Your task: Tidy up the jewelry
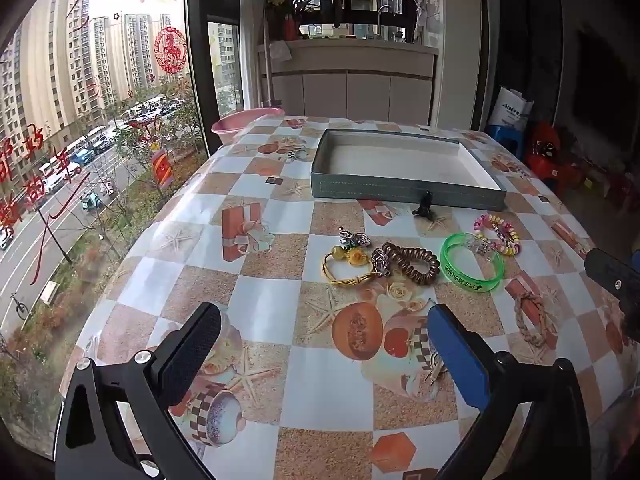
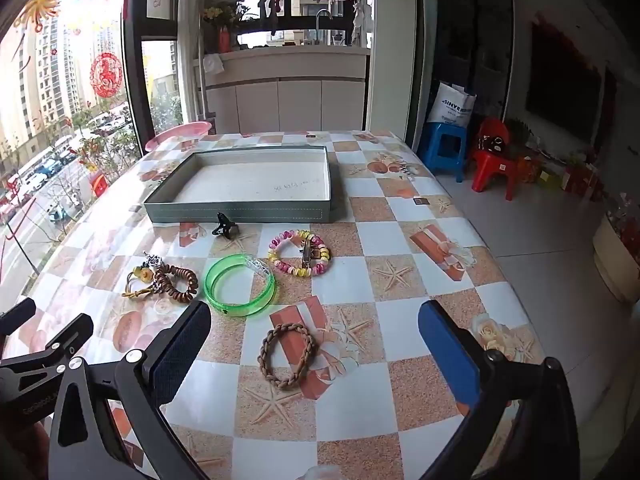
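An empty grey box sits at the far side of the table. In front of it lie a black clip, a beaded bracelet, a green bangle, a brown coil tie, a yellow tie and a braided ring. My left gripper is open and empty, near of the pile. My right gripper is open and empty, straddling the braided ring from above.
A pink basin stands beyond the table's far left corner by the window. Blue and red stools stand on the floor to the right. A small clip lies by my left gripper's blue finger.
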`<state>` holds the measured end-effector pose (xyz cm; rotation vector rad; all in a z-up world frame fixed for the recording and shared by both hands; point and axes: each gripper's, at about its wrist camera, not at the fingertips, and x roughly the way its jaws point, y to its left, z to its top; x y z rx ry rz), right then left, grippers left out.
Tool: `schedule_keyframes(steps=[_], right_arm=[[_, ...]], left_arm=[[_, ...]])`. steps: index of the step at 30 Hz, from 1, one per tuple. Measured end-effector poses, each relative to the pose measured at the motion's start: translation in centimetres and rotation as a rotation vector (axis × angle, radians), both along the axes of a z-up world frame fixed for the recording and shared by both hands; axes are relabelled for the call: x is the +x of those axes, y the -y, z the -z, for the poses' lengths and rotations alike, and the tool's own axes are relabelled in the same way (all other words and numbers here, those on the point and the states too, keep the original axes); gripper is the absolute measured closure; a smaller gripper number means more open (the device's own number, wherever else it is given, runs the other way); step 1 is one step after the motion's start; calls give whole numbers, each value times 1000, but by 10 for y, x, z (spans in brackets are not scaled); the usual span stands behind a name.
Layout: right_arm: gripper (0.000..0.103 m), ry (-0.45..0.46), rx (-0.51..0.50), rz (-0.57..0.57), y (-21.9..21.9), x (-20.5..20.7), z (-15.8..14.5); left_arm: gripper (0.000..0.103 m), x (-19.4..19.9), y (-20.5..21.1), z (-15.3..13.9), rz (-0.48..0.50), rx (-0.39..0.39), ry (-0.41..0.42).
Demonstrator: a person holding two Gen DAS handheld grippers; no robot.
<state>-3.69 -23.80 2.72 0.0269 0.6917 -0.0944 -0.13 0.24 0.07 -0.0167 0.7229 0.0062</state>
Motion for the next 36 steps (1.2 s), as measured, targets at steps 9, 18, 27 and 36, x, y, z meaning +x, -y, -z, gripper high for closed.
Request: schedule_keyframes(steps=[9,18,27,36], right_arm=[[0,116,-11,-4,-6,-12,-20],[0,98,-8,-26,-10,-11,-20],[0,97,-5,-31,-12,-13,-22],[0,89,15,-28,-9,-12,-19]], left_arm=[[0,-12,4,-23,12,29,111],[0,-9,1,-21,1,-1,84],[0,-10,2,-21,-5,9,85],[0,-11,3,-21,-3,18,84]])
